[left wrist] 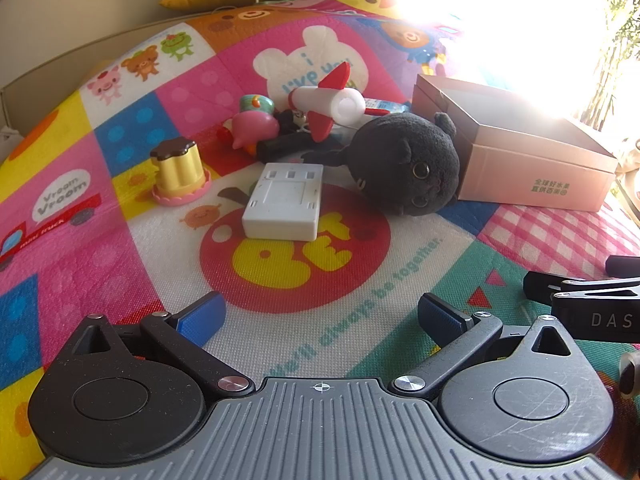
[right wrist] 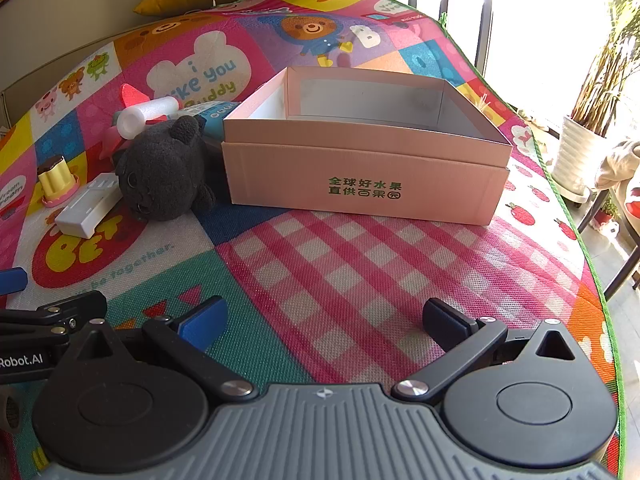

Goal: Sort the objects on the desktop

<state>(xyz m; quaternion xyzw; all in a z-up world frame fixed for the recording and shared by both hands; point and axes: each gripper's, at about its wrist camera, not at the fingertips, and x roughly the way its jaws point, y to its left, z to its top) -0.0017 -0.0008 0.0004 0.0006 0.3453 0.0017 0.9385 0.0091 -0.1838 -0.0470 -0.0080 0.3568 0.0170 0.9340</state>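
Beside the pink box, a black plush lies touching it.

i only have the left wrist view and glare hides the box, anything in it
Observer: The right wrist view shows the box open-topped, with nothing visible inside.
Operator: is the right gripper holding anything
Observer: No, the right gripper is open over bare checked mat.
Operator: what's touching the box
Observer: The black plush sits against its left end, with the white block just beyond the plush.
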